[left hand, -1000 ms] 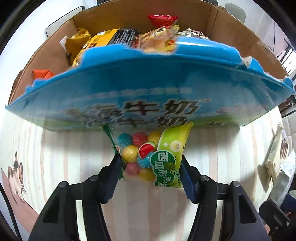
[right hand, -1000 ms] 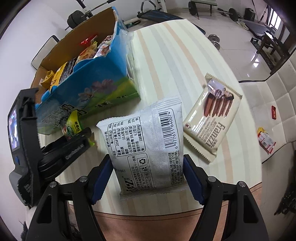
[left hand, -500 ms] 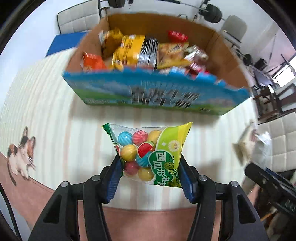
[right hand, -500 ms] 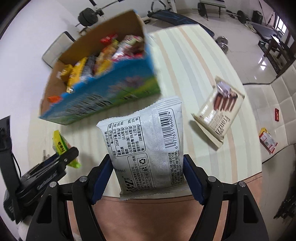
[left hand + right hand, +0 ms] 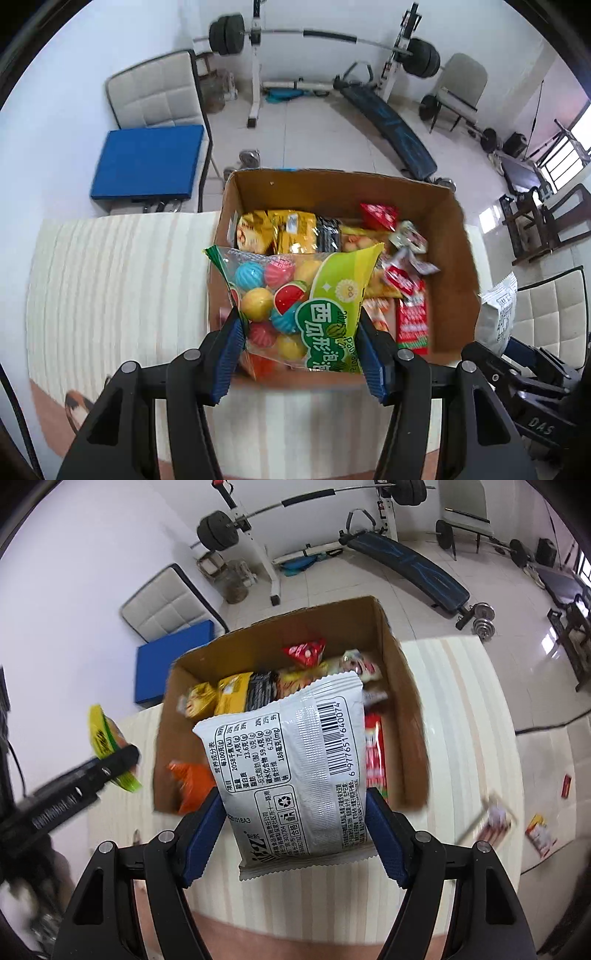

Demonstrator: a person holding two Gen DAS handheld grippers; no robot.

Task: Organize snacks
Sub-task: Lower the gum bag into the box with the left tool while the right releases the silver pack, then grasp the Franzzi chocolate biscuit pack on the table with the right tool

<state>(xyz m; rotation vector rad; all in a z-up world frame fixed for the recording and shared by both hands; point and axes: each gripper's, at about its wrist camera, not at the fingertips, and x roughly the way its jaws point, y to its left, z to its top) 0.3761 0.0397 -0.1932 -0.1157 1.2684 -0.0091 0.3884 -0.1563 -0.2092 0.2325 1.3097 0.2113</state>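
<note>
My left gripper (image 5: 299,354) is shut on a clear and green bag of coloured gum balls (image 5: 295,306), held above the near left part of an open cardboard box (image 5: 332,192) full of snack packets. My right gripper (image 5: 295,834) is shut on a white snack packet (image 5: 295,768) with a barcode, held above the near side of the same box (image 5: 402,686). The left gripper and its green bag (image 5: 101,746) show at the left of the right wrist view. The white packet (image 5: 496,314) shows at the right of the left wrist view.
The box stands on a striped cream table (image 5: 110,277). A brown wafer packet (image 5: 491,819) lies on the table right of the box. Chairs, a blue pad (image 5: 147,162) and weight benches stand beyond the table. Small packets (image 5: 539,834) lie on the floor at the right.
Both grippers have risen from table level beside the box to above its open top, each still holding its packet. The box interior now shows from above.
</note>
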